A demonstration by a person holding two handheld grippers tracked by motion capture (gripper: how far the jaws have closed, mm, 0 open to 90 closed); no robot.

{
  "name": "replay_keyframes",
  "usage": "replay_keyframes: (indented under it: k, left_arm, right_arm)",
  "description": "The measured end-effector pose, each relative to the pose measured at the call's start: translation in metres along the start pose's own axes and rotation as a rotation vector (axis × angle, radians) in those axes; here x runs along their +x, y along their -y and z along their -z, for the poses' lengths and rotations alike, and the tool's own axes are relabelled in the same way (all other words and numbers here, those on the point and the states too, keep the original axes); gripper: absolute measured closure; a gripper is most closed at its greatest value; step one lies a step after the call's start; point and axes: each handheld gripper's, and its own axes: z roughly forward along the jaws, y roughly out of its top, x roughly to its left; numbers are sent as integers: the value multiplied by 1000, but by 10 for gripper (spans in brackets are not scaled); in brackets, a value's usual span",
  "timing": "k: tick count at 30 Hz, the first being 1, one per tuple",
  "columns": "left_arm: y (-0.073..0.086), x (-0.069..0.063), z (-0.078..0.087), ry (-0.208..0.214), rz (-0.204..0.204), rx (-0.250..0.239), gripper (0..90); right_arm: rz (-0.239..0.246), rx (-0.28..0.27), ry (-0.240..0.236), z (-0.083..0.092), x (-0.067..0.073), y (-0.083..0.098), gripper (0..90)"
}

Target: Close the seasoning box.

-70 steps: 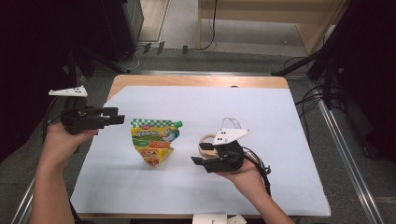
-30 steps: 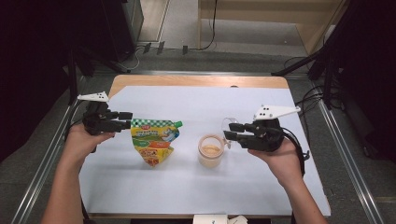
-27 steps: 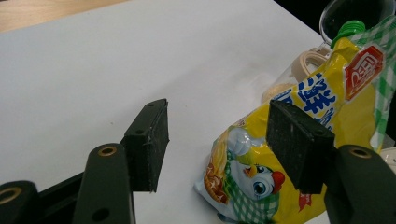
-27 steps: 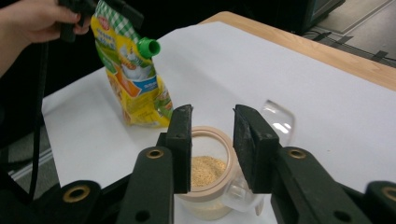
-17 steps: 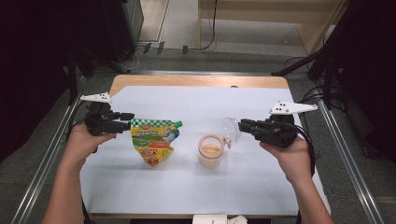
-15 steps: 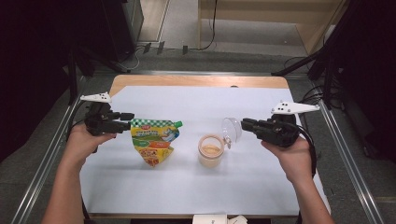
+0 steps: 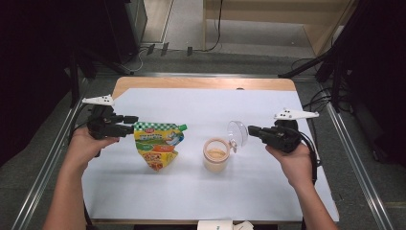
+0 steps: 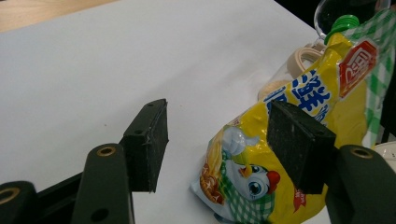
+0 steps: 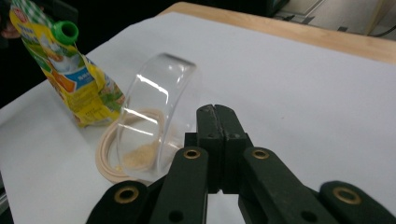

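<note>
White sheet covers a pale wooden table; grey floor, cables and dark stands beyond the far edge.

Right gripper: its black jaws have just been closing and now meet flat, pad against pad, with nothing between them. In the right gripper view the tips sit just right of the clear round lid, which stands tilted up on edge at the jar's rim; whether the tips touch the lid cannot be told. In the high view this gripper lies level, pointing left, a person's right hand around its body.

Small clear plastic jar with a beige rim and tan powder inside: upright, a little right of the sheet's centre, lid raised at its far right side.

Left gripper: jaws parted, not pressing on anything. The right pad stands in front of the pouch's upper edge, the left pad over bare sheet. In the high view it points right from the left hand, tips at the pouch's top left corner.

Yellow stand-up pouch with green checked top, cartoon chick and green screw cap: left of the jar, near it but apart, cap towards the jar.
</note>
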Motion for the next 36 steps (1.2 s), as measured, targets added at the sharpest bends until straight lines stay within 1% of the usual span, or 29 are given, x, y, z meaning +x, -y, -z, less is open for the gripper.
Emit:
replay_keyframes:
  k: [4, 8, 12, 15, 19, 27, 36]
  left_arm:
    - [1, 1, 0, 1, 6, 6, 394]
    - [1, 1, 0, 2, 6, 5, 393]
    - [1, 1, -1, 2, 6, 7, 392]
    - [1, 1, -2, 2, 6, 10, 392]
    - [1, 1, -1, 9, 10, 1, 392]
    - [3, 3, -2, 2, 18, 12, 390]
    - [4, 4, -2, 2, 20, 10, 390]
  right_arm:
    - [12, 19, -5, -9, 1, 4, 900]
    - [0, 29, -19, -15, 1, 6, 900]
    - [3, 38, -28, -20, 3, 7, 900]
    - [9, 41, -31, -21, 5, 7, 900]
    - [14, 44, -34, -22, 7, 7, 900]
    - [28, 50, -49, -25, 14, 7, 900]
    - [53, 60, -63, -29, 22, 6, 900]
